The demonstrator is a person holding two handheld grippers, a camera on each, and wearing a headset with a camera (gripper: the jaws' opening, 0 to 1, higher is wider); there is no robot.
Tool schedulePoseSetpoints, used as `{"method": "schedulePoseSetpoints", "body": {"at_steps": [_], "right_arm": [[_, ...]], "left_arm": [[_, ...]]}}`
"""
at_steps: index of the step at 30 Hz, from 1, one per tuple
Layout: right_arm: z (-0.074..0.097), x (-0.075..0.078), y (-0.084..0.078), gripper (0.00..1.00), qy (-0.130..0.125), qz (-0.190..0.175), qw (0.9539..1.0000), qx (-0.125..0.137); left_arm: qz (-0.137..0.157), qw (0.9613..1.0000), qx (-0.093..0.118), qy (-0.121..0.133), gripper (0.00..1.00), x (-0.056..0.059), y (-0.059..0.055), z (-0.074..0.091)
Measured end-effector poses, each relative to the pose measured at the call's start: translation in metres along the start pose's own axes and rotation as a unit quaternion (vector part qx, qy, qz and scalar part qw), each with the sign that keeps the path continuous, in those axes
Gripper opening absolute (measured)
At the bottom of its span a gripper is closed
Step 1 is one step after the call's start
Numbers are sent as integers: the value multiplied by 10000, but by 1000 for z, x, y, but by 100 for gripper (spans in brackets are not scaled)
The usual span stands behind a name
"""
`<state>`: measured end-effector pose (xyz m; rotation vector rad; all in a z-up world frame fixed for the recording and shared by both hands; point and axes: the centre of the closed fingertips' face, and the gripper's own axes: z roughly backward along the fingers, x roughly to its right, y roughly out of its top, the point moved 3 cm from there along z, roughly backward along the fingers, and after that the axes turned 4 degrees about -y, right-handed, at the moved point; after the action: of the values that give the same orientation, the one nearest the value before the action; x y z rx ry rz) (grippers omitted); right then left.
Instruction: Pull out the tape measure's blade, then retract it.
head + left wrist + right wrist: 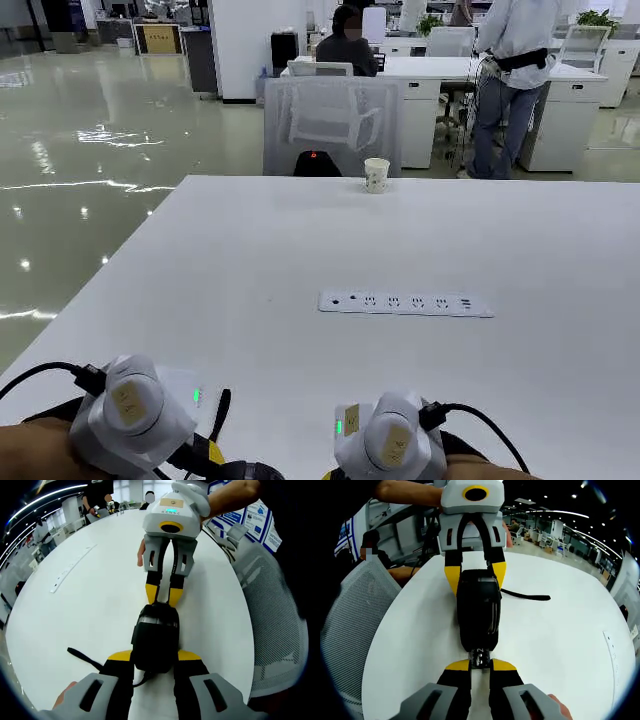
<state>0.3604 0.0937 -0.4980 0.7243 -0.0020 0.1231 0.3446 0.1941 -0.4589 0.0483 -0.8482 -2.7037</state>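
Open-plan office w/ glossy floor (90, 140); wide white desk (500, 240) fills the head view; white power strip (405, 303) lies flat near its middle; paper cup (376, 175) upright at 12 o'clock by the far edge, mesh chair (330, 125) just behind it; a seated person (345, 45) beyond that, a standing person (515, 70) at about 1 o'clock beside other desks. Both grippers sit at the near edge, one at 7 o'clock, one at 5 o'clock, cables trailing off each. Left gripper (155, 656): yellow-tipped jaws clamped on either side of the black tape measure (477, 610), which lies on the desk between the two grippers, at centre in both gripper views. Right gripper (480, 666): faces the left one head-on, jaws drawn together on the end of the blade (480, 656); only a short bit of blade w/ numerals shows, right at the case mouth, so tips are just beside the case. Black wrist strap (525, 596) trails flat on the desk from the case, toward 3 o'clock in the right gripper view. A hand wraps each gripper's white body; mesh chair back shows near the desk edge in both gripper views.
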Motion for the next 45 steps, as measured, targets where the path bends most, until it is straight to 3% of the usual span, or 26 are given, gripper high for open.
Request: {"method": "schedulePoseSetpoints", "body": {"at_steps": [45], "right_arm": [[30,4,-33,9,-74,-167,9998,-70]], "left_arm": [[3,10000,17,-19,24,0,0,0]]}}
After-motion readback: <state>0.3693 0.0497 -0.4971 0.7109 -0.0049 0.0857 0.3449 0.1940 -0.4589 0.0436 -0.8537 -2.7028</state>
